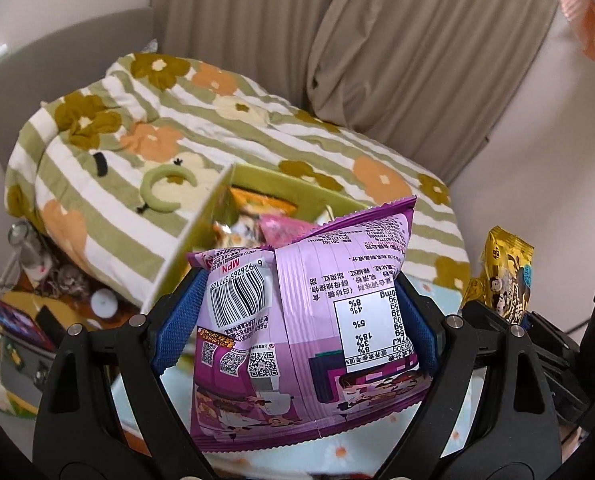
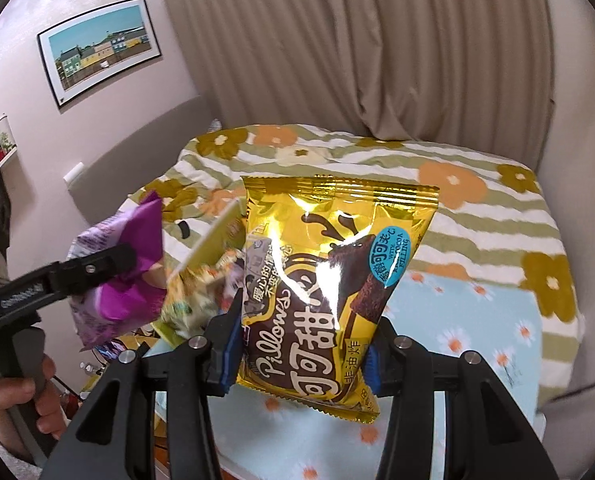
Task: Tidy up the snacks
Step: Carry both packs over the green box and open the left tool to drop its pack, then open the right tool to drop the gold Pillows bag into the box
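My left gripper (image 1: pixel 297 320) is shut on a puffy purple snack bag (image 1: pixel 309 332), back side with barcode facing me, lifted above the bed. Just beyond it stands a light green box (image 1: pixel 201 236) holding several snack packets. My right gripper (image 2: pixel 301 356) is shut on a gold "Pillows" cocoa snack bag (image 2: pixel 329 272), held upright over the bed. In the right wrist view the purple bag (image 2: pixel 117 268) and the left gripper (image 2: pixel 97 268) show at the left, next to the green box (image 2: pixel 213 236). The gold bag (image 1: pixel 505 276) peeks in at the right of the left wrist view.
A bed with a green-striped flowered quilt (image 1: pixel 257 132) and a light blue flowered sheet (image 2: pixel 477 344) lies below. Beige curtains (image 2: pixel 357 40) hang behind. A cluttered side table (image 1: pixel 37 300) stands at the left. A framed picture (image 2: pixel 101 48) hangs on the wall. A hand (image 2: pixel 13 396) grips the left handle.
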A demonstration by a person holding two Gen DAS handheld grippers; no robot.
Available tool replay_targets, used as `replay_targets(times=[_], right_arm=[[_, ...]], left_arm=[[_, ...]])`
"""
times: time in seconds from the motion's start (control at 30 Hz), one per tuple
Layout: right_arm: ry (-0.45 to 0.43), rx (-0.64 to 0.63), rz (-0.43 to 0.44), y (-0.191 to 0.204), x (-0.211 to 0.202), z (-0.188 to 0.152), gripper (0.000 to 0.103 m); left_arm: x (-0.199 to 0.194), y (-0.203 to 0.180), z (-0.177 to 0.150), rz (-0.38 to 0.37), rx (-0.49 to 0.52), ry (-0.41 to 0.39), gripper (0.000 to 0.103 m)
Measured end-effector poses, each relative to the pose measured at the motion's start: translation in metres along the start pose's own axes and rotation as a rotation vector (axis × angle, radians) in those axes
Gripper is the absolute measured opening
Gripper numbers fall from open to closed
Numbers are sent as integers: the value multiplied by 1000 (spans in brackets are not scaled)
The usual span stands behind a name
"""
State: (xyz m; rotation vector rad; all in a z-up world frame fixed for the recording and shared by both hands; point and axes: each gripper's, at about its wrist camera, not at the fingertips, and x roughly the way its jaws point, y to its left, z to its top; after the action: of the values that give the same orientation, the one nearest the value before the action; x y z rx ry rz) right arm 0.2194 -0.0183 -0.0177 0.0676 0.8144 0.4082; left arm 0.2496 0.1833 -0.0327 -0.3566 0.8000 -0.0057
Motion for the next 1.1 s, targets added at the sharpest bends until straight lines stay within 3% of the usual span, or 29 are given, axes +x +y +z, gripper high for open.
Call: replay_targets(times=[0.3, 0.47, 0.6, 0.87, 1.1], right_arm=[[46, -37, 56, -1, 74, 52, 44], [97, -25, 52, -9, 109, 61, 44], [123, -5, 39, -9, 127, 64, 44], [151, 35, 0, -6, 139, 64, 44], [197, 65, 12, 3, 161, 80, 45]], left_arm=[[102, 10, 65, 76, 70, 59, 88], [144, 21, 70, 89, 80, 122, 88], [167, 32, 73, 97, 91, 175, 94], [141, 51, 58, 58, 99, 184, 94], [118, 59, 49, 77, 132, 172, 94]])
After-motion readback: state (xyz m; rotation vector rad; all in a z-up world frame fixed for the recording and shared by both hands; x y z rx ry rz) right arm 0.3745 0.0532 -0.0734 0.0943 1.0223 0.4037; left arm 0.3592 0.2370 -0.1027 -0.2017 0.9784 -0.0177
